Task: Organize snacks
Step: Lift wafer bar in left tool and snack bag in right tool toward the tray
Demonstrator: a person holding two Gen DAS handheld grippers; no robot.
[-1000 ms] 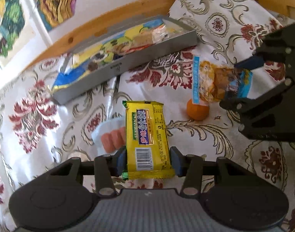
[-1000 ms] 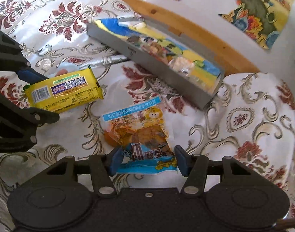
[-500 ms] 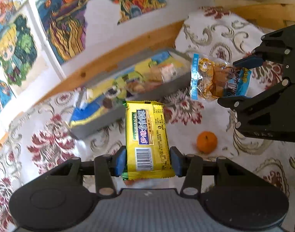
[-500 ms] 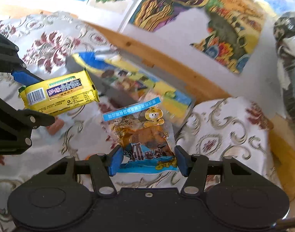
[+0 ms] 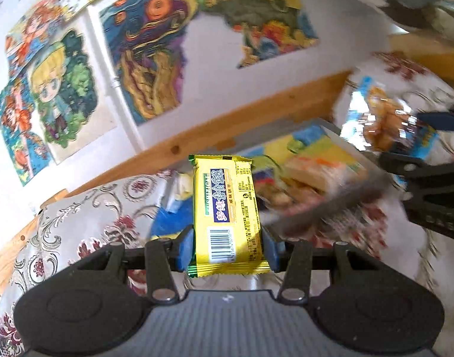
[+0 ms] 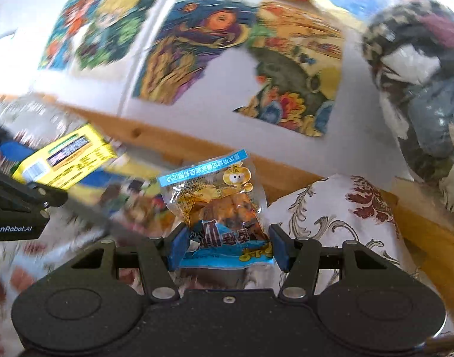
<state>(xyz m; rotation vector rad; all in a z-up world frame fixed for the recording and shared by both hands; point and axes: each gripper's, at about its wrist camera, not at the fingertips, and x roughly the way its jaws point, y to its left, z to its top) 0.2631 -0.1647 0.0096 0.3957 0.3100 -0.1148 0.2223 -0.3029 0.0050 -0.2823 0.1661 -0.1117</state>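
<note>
Mid-task: left tool (image 5: 228, 245) grips yellow foil biscuit packet (image 5: 227, 208), right tool (image 6: 227, 247) grips clear blue-edged snack pouch (image 6: 218, 205), both above the part-filled grey tray (image 5: 339, 205), neither dropped in yet.

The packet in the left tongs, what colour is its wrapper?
Yellow wrapper with a dark blue label; clearest in the left wrist view.

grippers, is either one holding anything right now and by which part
Both are. The left gripper pinches the yellow biscuit packet by its barcode end; the right gripper pinches the clear snack pouch by its blue bottom edge.
</note>
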